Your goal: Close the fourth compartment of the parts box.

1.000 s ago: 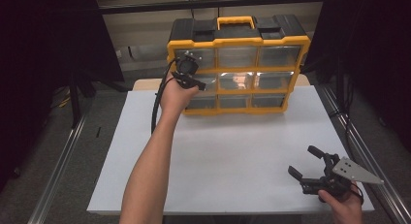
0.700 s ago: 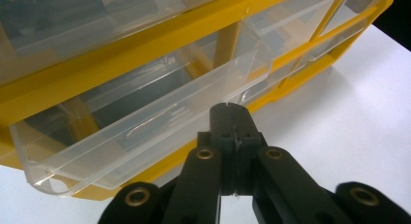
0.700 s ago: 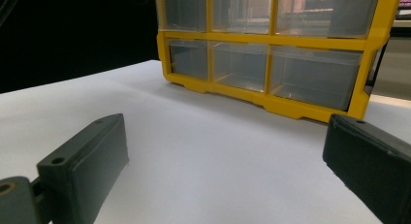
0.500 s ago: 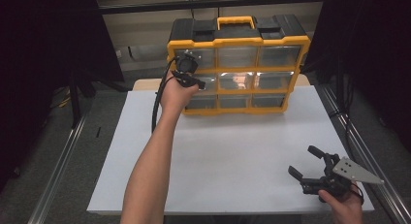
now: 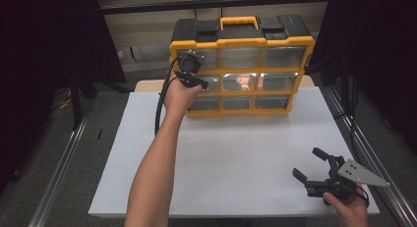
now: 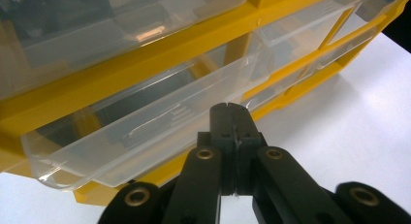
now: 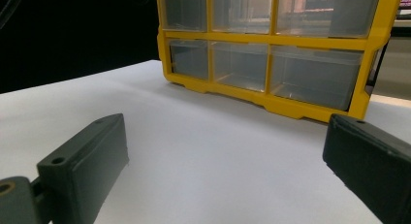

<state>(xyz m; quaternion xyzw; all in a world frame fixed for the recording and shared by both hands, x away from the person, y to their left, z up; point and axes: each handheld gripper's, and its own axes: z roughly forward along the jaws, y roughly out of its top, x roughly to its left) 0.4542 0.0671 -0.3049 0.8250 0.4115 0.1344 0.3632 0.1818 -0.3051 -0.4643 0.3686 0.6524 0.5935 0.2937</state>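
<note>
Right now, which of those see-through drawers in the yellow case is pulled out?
The left drawer of the middle row, by the shut left gripper. Its clear front juts out past the yellow frame; the others sit flush.

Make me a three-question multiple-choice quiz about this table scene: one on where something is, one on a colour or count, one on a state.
1. Where is the left gripper?
A. up at the organizer's left drawers
B. flat on the white table
C. on the carry handle

2. What colour is the frame of the drawer organizer?
A. red
B. yellow
C. green

3. How do the jaws of the right gripper stand?
A. pressed together
C. clamped on a drawer
B. wide apart, nothing between them

Answers: 1 A, the high view shows it held against the left column of drawers. 2 B, yellow bars run around the clear drawers. 3 B, the right gripper view shows bare table between the jaws.
</note>
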